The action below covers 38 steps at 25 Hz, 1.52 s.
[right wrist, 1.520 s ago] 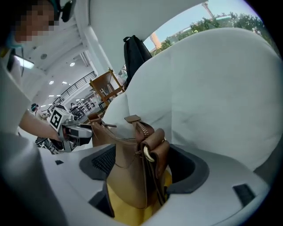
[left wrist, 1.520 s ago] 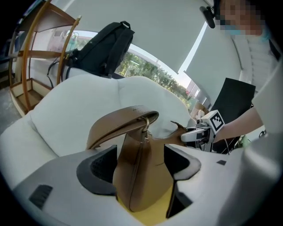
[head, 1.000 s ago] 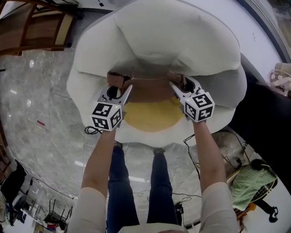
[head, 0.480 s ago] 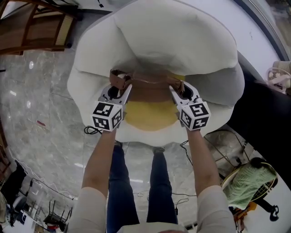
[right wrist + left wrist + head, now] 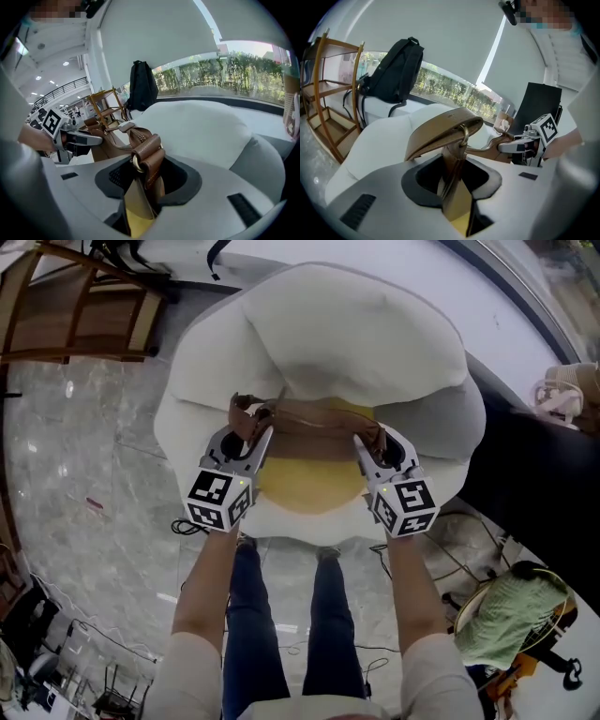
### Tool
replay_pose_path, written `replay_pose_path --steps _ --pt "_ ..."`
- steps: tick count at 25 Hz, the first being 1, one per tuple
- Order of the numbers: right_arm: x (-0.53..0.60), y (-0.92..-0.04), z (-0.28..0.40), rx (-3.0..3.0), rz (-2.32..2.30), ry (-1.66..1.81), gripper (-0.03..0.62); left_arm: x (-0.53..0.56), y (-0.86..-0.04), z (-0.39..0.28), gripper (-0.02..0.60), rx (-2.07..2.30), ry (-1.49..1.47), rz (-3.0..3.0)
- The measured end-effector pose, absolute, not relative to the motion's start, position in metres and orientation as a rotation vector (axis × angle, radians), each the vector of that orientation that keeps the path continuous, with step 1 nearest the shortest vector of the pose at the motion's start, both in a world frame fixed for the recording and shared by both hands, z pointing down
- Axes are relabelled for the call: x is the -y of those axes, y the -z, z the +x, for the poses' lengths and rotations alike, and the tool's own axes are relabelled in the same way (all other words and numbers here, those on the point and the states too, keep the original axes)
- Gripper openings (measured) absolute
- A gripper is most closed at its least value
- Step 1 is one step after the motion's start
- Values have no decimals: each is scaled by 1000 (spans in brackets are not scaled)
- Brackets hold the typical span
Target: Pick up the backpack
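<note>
Backpack [image 5: 314,460] sits at the front edge of the armchair [image 5: 356,334], long axis left-right, btw the two grippers, both equally near. Left gripper [image 5: 251,435] & right gripper [image 5: 372,439] each grip one end strap [image 5: 452,159]; fingers [image 5: 370,197] have just been closing, now narrow on it.

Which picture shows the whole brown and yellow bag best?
The head view: the whole brown-and-yellow leather bag hangs between the left gripper and right gripper over the white armchair. Each gripper view shows only a brown strap end pinched in its fingers.
</note>
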State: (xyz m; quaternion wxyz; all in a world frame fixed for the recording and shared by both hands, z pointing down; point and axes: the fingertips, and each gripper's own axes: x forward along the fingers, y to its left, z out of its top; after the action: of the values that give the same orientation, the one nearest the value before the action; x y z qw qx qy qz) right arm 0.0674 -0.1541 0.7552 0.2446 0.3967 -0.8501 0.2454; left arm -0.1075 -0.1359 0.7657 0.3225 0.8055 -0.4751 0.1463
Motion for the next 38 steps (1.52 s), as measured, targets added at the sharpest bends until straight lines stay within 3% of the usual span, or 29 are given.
replay_pose_path --steps 38 --pt "107 -351 110 2461 1360 -396 175 106 -363 -66 127 1312 -265 2399"
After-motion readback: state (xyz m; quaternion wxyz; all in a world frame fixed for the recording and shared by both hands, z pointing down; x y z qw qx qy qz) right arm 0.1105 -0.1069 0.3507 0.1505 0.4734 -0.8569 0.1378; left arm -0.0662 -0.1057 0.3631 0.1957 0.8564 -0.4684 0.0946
